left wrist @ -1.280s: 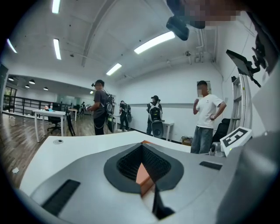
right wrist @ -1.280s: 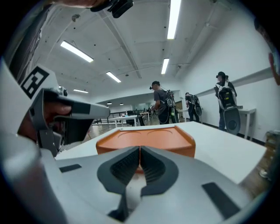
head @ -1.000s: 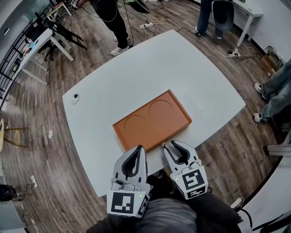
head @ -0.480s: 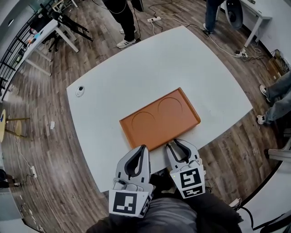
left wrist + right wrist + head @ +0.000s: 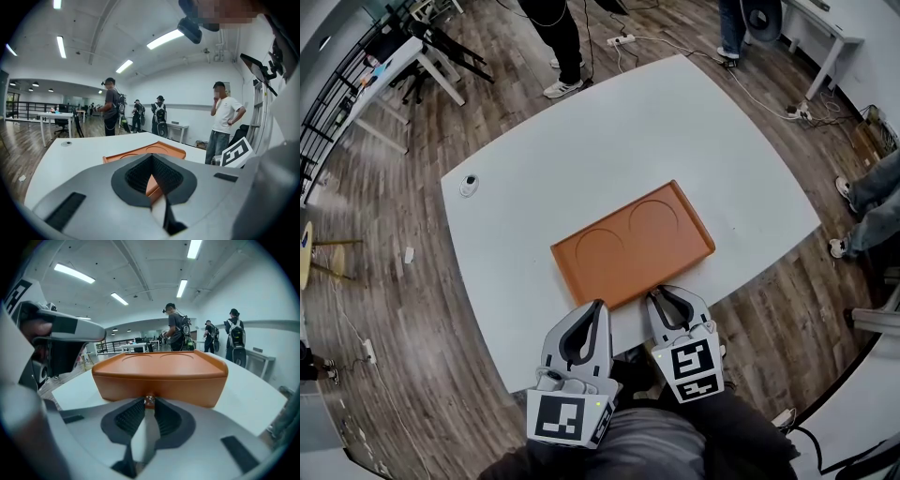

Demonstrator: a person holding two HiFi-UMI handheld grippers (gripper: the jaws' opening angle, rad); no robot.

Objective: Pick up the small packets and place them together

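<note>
No pick begun: my left gripper (image 5: 597,307) was closed, empty; my right gripper (image 5: 657,296), jaws just narrowing, empty, faced the orange tray (image 5: 633,246). Packets needed finding.

One tray (image 5: 633,246), one table (image 5: 534,159), one small round object (image 5: 469,183) — two grippers (image 5: 598,306) (image 5: 656,296).

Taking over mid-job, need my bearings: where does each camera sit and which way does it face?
Head view: on the head, steeply down at the white table and orange tray; left claw, right claw and lap show.
Left gripper view: on the left claw, across the tray toward standing people; own jaws, right marker cube show.
Right gripper view: on the right claw, at the tray's near wall; own jaws, just closing, empty.
All share the tray.
</note>
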